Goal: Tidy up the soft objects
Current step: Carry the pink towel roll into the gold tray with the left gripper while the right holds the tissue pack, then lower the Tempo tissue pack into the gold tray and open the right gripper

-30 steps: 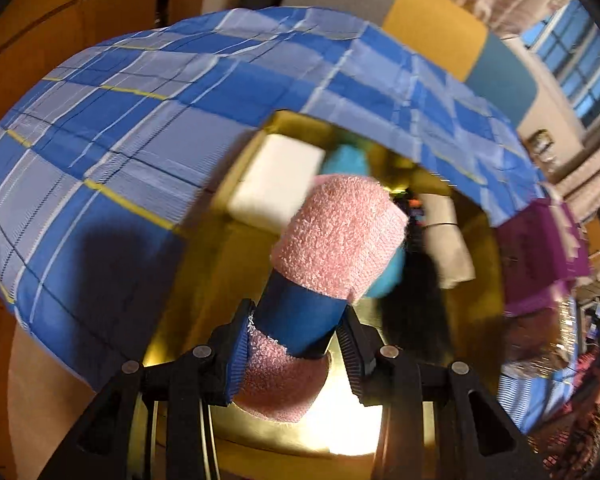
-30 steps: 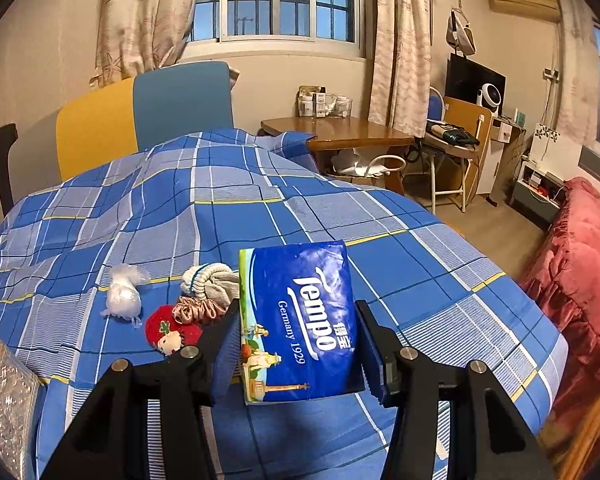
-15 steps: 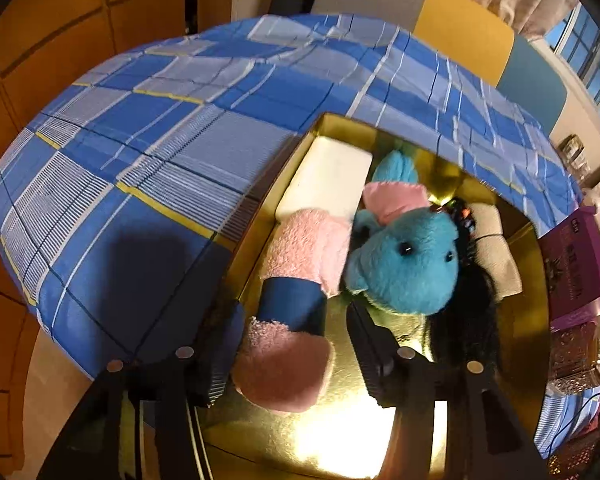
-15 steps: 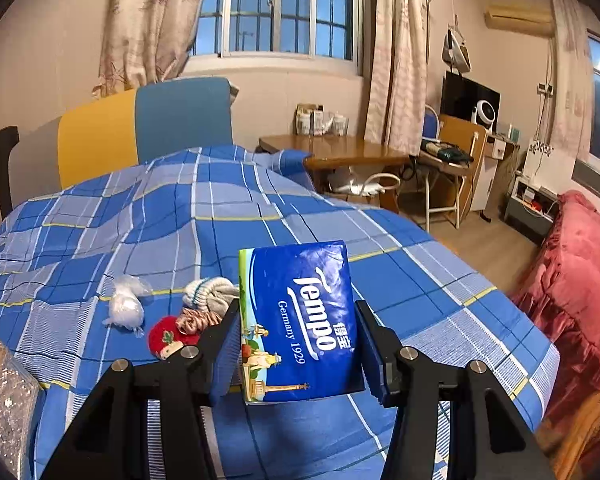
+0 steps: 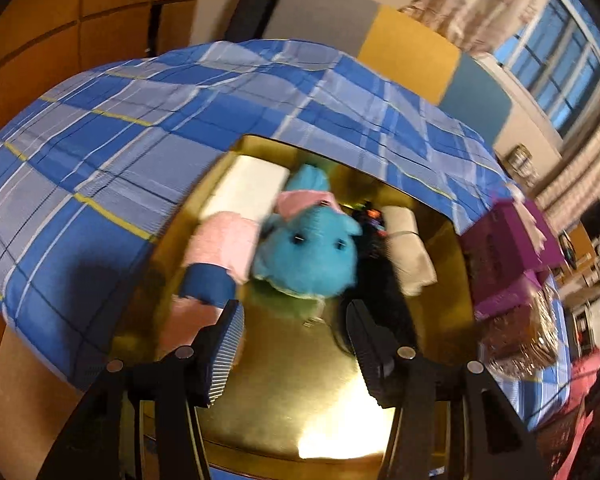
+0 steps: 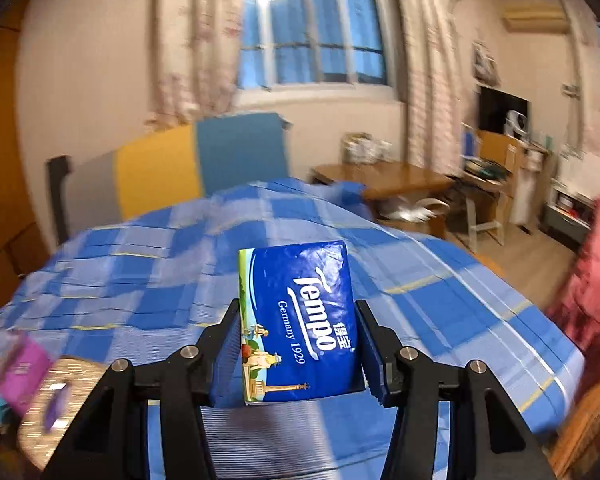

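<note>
In the left wrist view a gold box (image 5: 444,240) lies open on the blue plaid bedcover (image 5: 100,128). Inside it lie a rolled pink towel with a blue band (image 5: 216,252), a white pad (image 5: 248,192), a blue plush toy (image 5: 308,252), something black (image 5: 380,280) and a cream roll (image 5: 410,256). My left gripper (image 5: 294,328) hangs open above the box with nothing between its fingers; the pink towel lies just past its left finger. In the right wrist view my right gripper (image 6: 296,344) is shut on a blue Tempo tissue pack (image 6: 300,320), held above the bed.
Purple boxes (image 5: 512,248) and a glittery lid (image 5: 520,340) lie beside the gold box on the bed. A colour-block headboard (image 6: 204,160), a wooden desk (image 6: 384,180), a chair and a red blanket (image 6: 596,280) stand around the bed. A wood wall panel flanks the bed's left side.
My left gripper opened and let the pink towel drop into the gold box, then drew back. My right gripper rose and swung left with the tissue pack; the small toys on the bed left its view.
</note>
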The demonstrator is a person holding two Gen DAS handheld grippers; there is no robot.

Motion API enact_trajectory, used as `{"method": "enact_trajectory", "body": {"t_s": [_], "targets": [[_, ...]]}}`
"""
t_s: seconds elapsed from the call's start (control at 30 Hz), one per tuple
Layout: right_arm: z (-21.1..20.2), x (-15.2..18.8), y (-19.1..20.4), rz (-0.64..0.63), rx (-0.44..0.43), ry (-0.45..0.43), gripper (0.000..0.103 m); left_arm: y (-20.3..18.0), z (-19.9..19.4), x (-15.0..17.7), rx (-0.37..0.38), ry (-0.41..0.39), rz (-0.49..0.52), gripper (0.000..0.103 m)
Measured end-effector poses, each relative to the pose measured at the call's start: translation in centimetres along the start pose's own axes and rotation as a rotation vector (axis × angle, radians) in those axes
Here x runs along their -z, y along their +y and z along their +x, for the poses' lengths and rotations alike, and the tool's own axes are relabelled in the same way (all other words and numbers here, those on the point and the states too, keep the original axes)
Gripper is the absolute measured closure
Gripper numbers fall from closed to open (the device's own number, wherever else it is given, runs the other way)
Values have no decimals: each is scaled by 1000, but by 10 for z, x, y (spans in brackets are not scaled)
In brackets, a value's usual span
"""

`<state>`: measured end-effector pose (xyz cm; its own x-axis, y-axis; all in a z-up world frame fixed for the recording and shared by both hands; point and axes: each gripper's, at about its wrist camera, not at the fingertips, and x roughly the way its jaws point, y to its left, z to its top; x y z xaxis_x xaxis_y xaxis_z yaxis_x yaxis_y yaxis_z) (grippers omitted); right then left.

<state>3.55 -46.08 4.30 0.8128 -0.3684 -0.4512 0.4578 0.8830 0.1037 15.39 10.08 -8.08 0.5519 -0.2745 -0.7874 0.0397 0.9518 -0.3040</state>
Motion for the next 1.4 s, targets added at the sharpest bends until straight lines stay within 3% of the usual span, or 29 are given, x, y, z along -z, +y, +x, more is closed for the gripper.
{"method": "enact_trajectory", "body": {"t_s": [0.2, 0.43, 0.7, 0.87, 0.93, 1.1, 1.4], "targets": [[-36, -5, 88, -105, -204, -38, 49, -16, -4, 10, 61, 6, 53, 49], [-67, 20, 186, -232, -417, 7, 49, -16, -14, 15, 102, -9, 73, 49], [-77, 90, 303, -379, -659, 235, 49, 8, -38, 7, 75, -74, 31, 49], [-57, 143, 371, -465, -743, 475, 49, 32, -52, -2, 51, -117, -28, 49], [-44, 164, 394, -459, -756, 573, 49, 42, -59, -5, 43, -133, -50, 49], [-21, 200, 434, -439, -744, 708, 49, 60, -68, -6, 36, -153, -85, 49], [4, 228, 470, -373, -651, 787, 47, 76, -69, -4, 36, -154, -132, 49]]}}
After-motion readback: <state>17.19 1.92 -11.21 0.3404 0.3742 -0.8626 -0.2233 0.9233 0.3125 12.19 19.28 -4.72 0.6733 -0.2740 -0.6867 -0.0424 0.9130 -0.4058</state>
